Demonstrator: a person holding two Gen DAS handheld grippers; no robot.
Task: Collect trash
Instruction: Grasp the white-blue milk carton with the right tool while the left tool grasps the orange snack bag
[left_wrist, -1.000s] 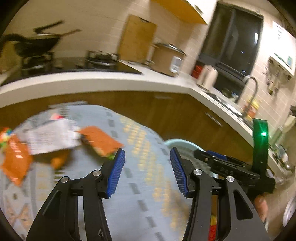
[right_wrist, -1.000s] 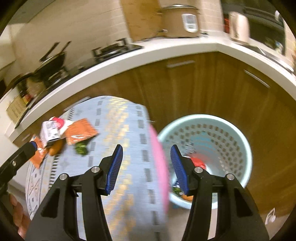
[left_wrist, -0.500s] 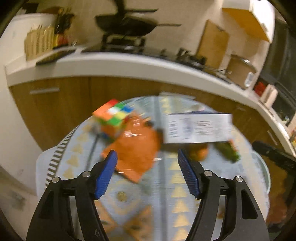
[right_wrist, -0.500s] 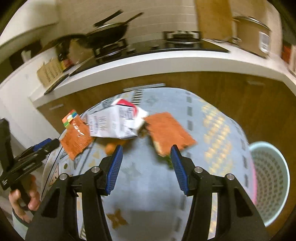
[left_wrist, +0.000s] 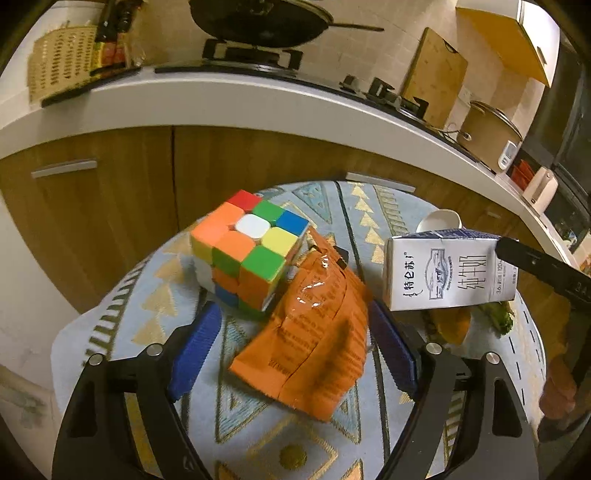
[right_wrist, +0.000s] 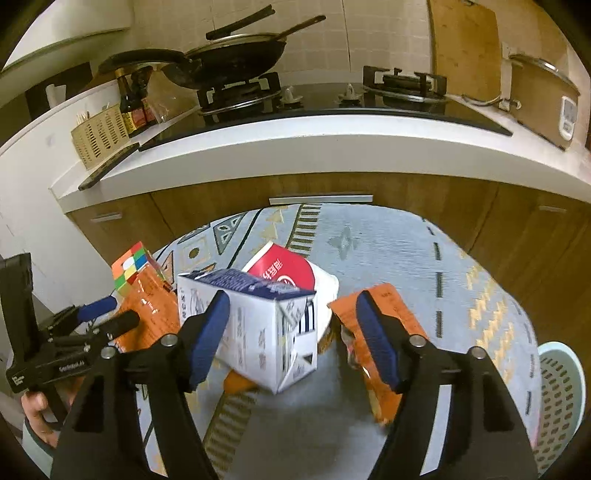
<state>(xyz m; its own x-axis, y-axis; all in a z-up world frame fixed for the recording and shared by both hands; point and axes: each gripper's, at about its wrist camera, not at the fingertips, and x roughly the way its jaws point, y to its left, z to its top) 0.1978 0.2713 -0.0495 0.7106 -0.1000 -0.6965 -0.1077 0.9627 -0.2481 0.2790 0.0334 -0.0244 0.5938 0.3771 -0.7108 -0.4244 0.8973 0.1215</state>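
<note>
My left gripper (left_wrist: 291, 343) is open, its jaws on either side of an orange snack wrapper (left_wrist: 314, 332) lying flat on the round patterned table (left_wrist: 258, 435). A white milk carton (left_wrist: 448, 271) stands to its right. My right gripper (right_wrist: 291, 339) is open around that milk carton (right_wrist: 258, 332), not closed on it. A red and white paper cup (right_wrist: 291, 273) lies behind the carton. A second orange wrapper (right_wrist: 384, 325) lies at the right. The left gripper also shows in the right wrist view (right_wrist: 99, 314).
A Rubik's cube (left_wrist: 247, 251) sits against the wrapper's far left corner. An orange peel (left_wrist: 450, 325) and a green vegetable scrap (left_wrist: 498, 317) lie under the carton's right side. A pale blue perforated bin (right_wrist: 557, 406) stands right of the table. Kitchen cabinets (right_wrist: 332, 184) run close behind.
Both grippers swung left from the bin side to the trash pile. The left one came down over the orange wrapper; the right one closed in around the milk carton.
</note>
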